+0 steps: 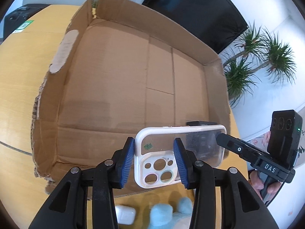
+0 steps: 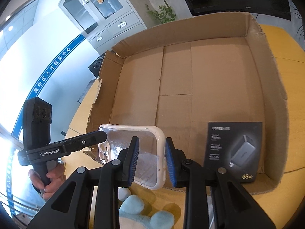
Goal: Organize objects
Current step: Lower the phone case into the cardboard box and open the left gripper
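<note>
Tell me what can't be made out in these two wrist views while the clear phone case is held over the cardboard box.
- Light blue plush toy: both views, cut off by the bottom edge and hidden behind the gripper arms.
- Small white rounded case: left wrist view, partly behind the left hand-held gripper.
- Dark charger box: small print unreadable in the right wrist view.
- Right hand-held gripper: contact with the clear white-rimmed phone case unclear.

Clear white-rimmed phone case (image 1: 179, 152) raised over open cardboard box (image 1: 106, 87), dark charger package (image 2: 234, 152) inside
</note>
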`<state>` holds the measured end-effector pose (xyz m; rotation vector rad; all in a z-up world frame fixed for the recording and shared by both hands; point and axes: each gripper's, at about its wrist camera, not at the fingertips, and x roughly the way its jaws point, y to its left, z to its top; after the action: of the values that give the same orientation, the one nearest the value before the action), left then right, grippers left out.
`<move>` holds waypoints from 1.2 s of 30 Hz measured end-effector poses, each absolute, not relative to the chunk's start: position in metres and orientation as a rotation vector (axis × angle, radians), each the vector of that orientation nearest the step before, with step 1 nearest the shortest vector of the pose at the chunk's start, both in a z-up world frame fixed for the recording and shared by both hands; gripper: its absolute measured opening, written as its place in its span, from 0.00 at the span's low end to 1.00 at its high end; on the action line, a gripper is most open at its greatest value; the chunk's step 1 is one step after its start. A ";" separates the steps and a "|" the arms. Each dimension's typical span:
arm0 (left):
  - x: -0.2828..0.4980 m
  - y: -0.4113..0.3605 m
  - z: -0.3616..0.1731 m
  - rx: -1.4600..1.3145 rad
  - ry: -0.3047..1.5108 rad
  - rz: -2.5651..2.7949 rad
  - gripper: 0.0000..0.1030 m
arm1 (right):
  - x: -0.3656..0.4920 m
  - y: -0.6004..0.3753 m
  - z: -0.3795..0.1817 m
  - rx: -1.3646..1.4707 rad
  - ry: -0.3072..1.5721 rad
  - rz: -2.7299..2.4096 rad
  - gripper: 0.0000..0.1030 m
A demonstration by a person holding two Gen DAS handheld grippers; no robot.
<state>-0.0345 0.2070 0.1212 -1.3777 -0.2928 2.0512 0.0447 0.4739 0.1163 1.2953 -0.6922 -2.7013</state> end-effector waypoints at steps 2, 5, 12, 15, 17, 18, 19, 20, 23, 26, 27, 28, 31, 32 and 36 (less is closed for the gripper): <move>-0.038 0.205 0.116 -1.390 -0.295 2.057 0.39 | 0.040 0.472 0.112 1.304 -0.693 -2.699 0.25; -0.043 0.204 0.111 -1.403 -0.282 2.067 0.39 | 0.032 0.470 0.104 1.328 -0.702 -2.688 0.26; -0.051 0.203 0.099 -1.428 -0.233 2.113 0.42 | 0.019 0.465 0.086 1.367 -0.725 -2.667 0.27; -0.055 0.204 0.090 -1.460 -0.212 2.117 0.43 | 0.012 0.463 0.075 1.403 -0.737 -2.652 0.29; -0.060 0.204 0.083 -1.483 -0.207 2.119 0.43 | 0.009 0.462 0.068 1.422 -0.741 -2.645 0.30; -0.062 0.203 0.081 -1.493 -0.209 2.119 0.43 | 0.007 0.461 0.064 1.433 -0.743 -2.639 0.30; -0.064 0.203 0.078 -1.502 -0.210 2.120 0.43 | 0.006 0.461 0.060 1.446 -0.752 -2.628 0.30; -0.066 0.204 0.075 -1.512 -0.208 2.119 0.43 | 0.004 0.461 0.057 1.456 -0.759 -2.619 0.30; -0.070 0.206 0.070 -1.529 -0.204 2.119 0.43 | 0.002 0.461 0.050 1.478 -0.764 -2.605 0.30; -0.072 0.208 0.066 -1.540 -0.191 2.123 0.43 | 0.000 0.461 0.047 1.495 -0.756 -2.603 0.31; -0.072 0.209 0.065 -1.543 -0.184 2.126 0.44 | 0.000 0.460 0.045 1.503 -0.754 -2.602 0.31; -0.072 0.210 0.064 -1.547 -0.177 2.131 0.45 | -0.001 0.459 0.044 1.512 -0.752 -2.599 0.31; -0.071 0.215 0.059 -1.568 -0.107 2.175 0.45 | -0.004 0.456 0.038 1.544 -0.734 -2.581 0.31; -0.071 0.217 0.057 -1.576 -0.093 2.177 0.45 | -0.005 0.453 0.037 1.560 -0.709 -2.583 0.31; -0.069 0.222 0.059 -1.572 -0.044 2.184 0.46 | -0.008 0.442 0.040 1.625 -0.549 -2.637 0.32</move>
<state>-0.0688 0.2219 0.0585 -1.5715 -0.0444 2.1841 -0.0081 0.4420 0.0398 1.6247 -0.5487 -2.6366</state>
